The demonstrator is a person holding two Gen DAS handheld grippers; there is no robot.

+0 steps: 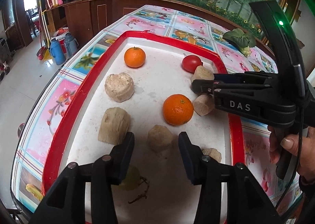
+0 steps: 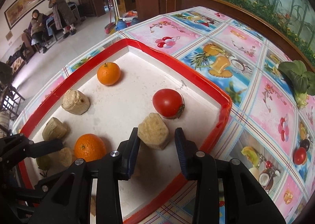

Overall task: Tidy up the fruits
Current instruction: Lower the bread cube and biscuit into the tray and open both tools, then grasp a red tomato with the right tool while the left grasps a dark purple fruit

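A white tray with a red rim (image 1: 59, 125) (image 2: 224, 113) lies on the table. It holds two oranges (image 1: 178, 109) (image 1: 134, 57), a red tomato (image 1: 191, 63) (image 2: 167, 102), several pale cut cane pieces and a green grape (image 1: 131, 178). My left gripper (image 1: 156, 141) is open over the tray's near end; a cane piece (image 1: 159, 140) sits between its fingers with gaps on both sides. My right gripper (image 2: 157, 135) (image 1: 196, 86) stands open around another cane piece (image 2: 153, 135), which lies against the left finger with a gap to the right one.
A leafy green vegetable (image 1: 239, 40) (image 2: 299, 80) lies on the flowered tablecloth (image 2: 256, 66) right of the tray. Thermos flasks (image 1: 57, 50) and brooms stand on the floor to the left. Two people (image 2: 49, 13) are far off by the wall.
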